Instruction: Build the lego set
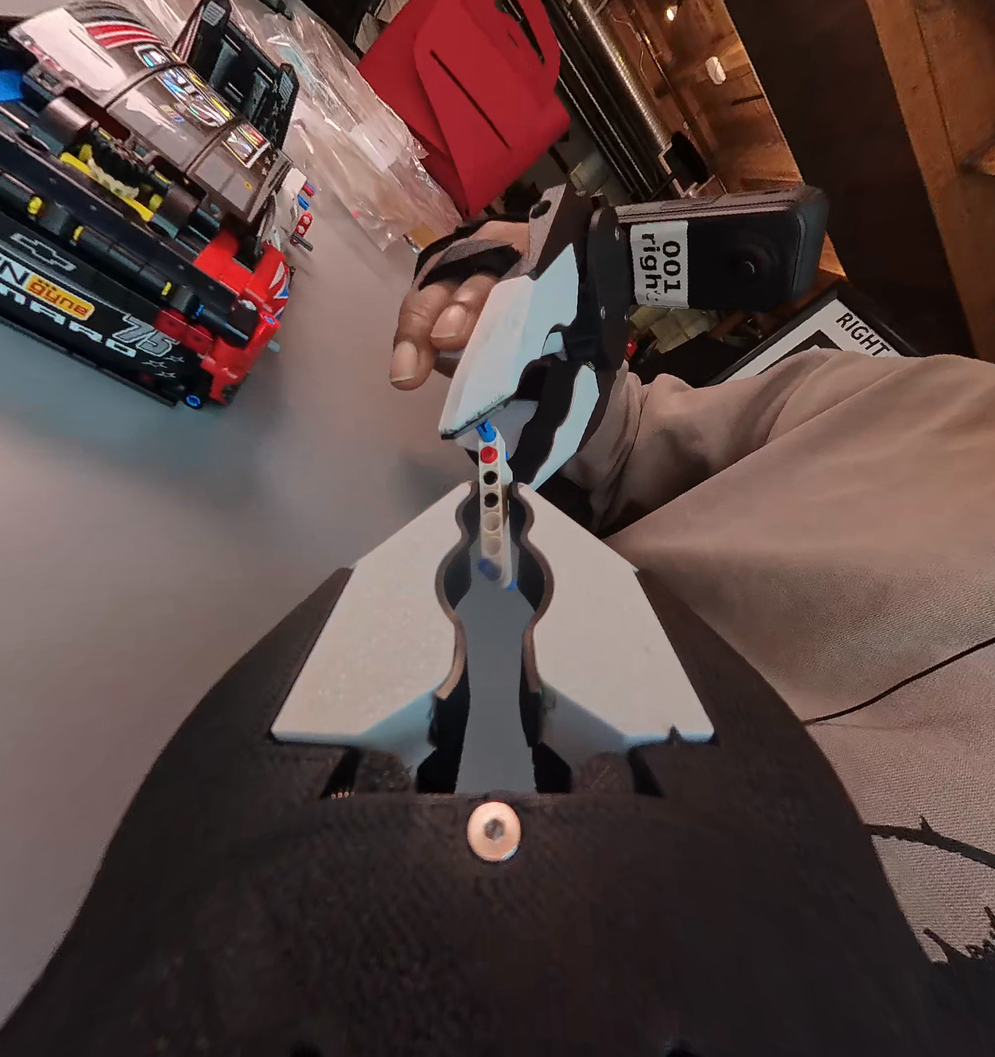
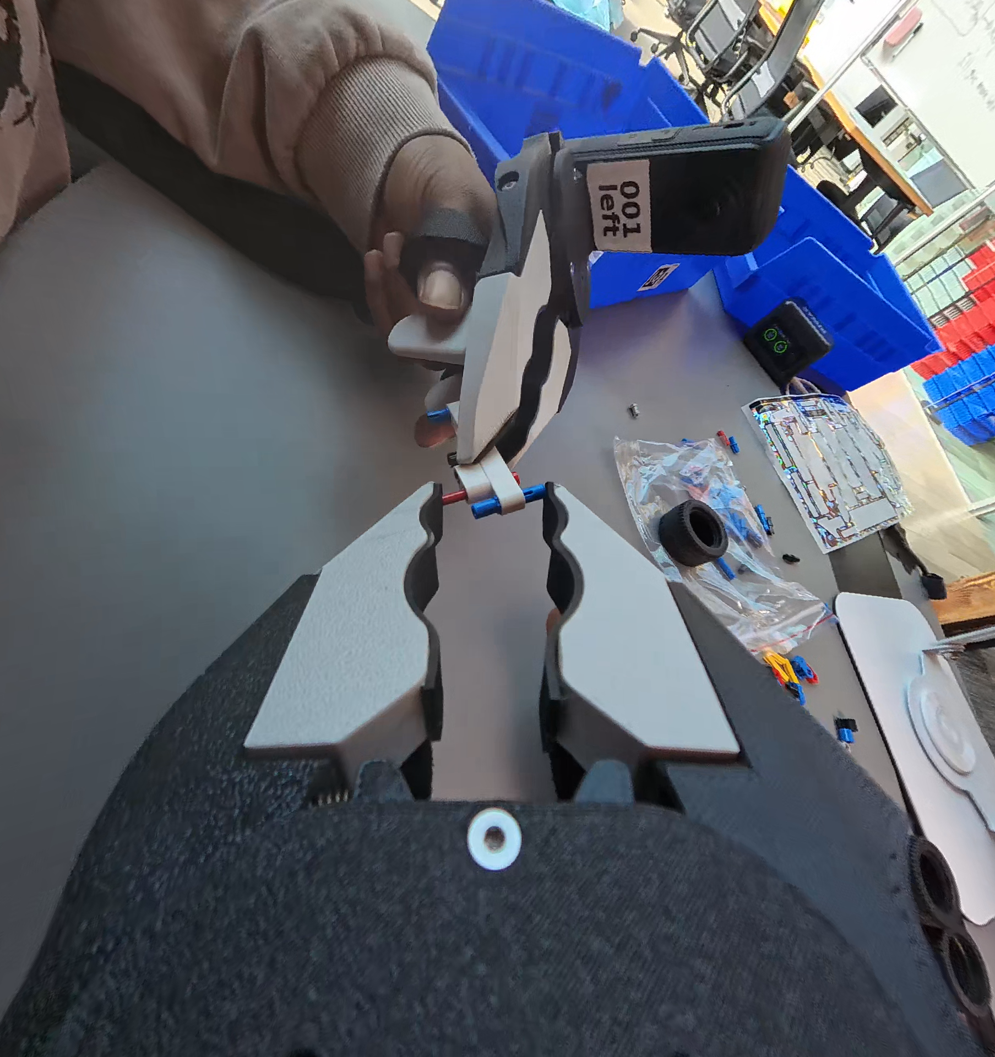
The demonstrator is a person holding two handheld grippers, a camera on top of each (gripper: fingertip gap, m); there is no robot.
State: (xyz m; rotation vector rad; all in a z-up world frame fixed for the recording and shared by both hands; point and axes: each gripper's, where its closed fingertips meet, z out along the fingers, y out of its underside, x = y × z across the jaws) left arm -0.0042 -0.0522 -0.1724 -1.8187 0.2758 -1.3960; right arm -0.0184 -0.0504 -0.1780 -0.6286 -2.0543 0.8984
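The left gripper (image 1: 493, 487) was closed almost fully, its fingers nipping the white beam assembly (image 1: 492, 526) by its flat sides, so that the holes and the pin ends were left free. The assembly was held in the air above the desk (image 2: 140, 400), touching nothing else.

The right gripper (image 2: 492, 495) was held partly open and set across the assembly, one fingertip at the end of the red pin (image 2: 455, 495) and the other at the end of a blue pin (image 2: 486, 507). The aim was judged to be squeezing the pins home; whether pressure was already applied could not be told.

Farther out, a plastic bag of parts (image 2: 712, 515) with a black tyre (image 2: 694, 532) on it and a sticker sheet (image 2: 827, 469) were laid toward the desk's right edge, within reach. The part-built car (image 1: 111, 229) was parked well apart.
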